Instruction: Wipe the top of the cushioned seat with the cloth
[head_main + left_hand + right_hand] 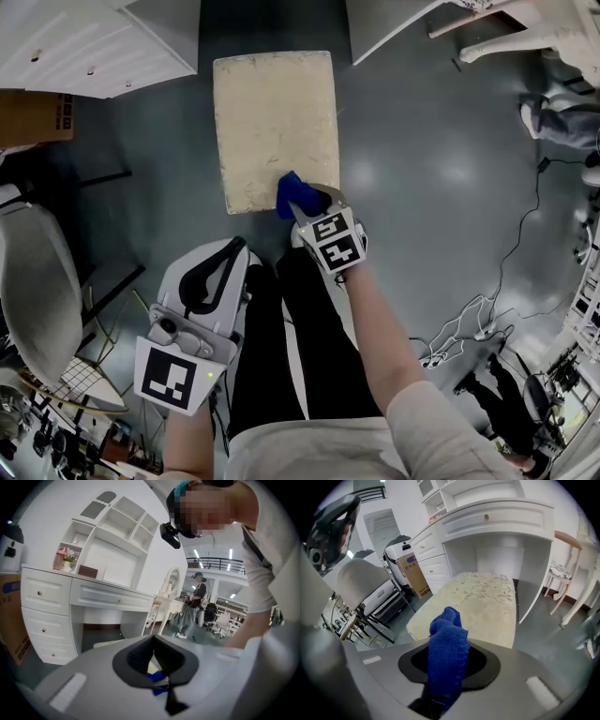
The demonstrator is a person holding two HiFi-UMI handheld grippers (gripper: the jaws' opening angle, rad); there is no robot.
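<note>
Right claw: clamped on blue cloth, at near edge of cushioned seat. Left claw: closed, empty. Advised: press cloth flat, sweep overlapping strokes.

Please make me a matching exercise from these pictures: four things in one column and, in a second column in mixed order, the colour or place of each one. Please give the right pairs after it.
Things
1. cloth
2. cushioned seat
3. cardboard box
4. left gripper

Colour or place
A. cream, with a faint flower pattern
B. brown, beside the white drawers
C. blue, clamped in the right gripper
D. back by the person's legs, off the seat

Pairs: 1-C, 2-A, 3-B, 4-D
</note>
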